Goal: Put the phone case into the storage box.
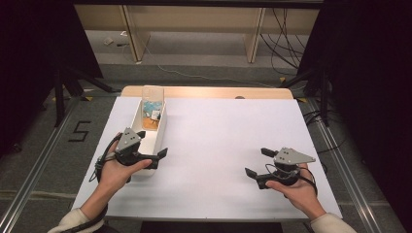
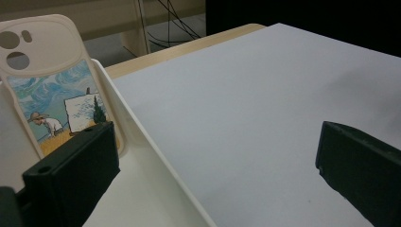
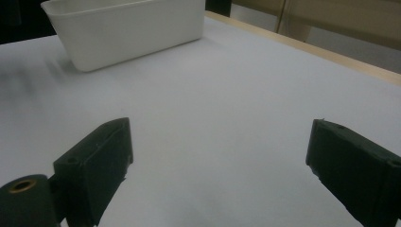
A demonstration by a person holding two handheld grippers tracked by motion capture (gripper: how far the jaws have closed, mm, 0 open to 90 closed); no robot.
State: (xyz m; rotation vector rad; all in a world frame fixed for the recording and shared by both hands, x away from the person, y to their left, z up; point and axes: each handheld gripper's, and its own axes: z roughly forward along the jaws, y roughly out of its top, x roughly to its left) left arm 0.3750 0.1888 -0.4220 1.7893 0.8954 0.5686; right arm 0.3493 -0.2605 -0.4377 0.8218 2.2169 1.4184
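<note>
The left gripper [image 1: 153,146] is held with its fingers [image 2: 71,175] spread wide, one inside the white bin [image 1: 156,133] and one outside over its rim, nothing pinched. A phone case [image 2: 52,94] is propped upright at the bin's far end. The right gripper [image 1: 257,162] is held open above the white desk [image 1: 218,136], well apart from the bin. Both hands are raised from below. Cables are seen on the floor beyond.
</note>
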